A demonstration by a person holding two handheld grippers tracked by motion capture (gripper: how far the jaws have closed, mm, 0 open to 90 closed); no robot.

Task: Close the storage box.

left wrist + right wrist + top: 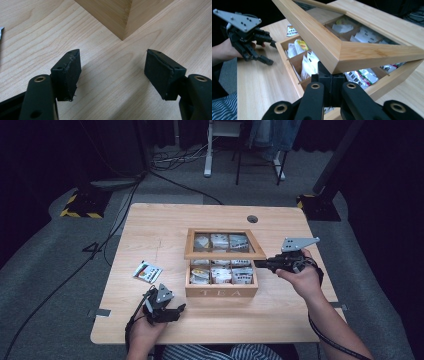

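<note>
Black jaws of the right gripper (329,82) pinch the lid (342,52) corner of the tea box (221,292) at the counter's middle, holding it half-raised; the left gripper (112,72) gapes empty near the front edge; a slipping pinch could slam the lid.

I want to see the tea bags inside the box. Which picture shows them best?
The right gripper view: it looks under the raised lid straight at the tea bags in their compartments. The high view shows them small. The left gripper view shows just a corner of the tea box.
</note>
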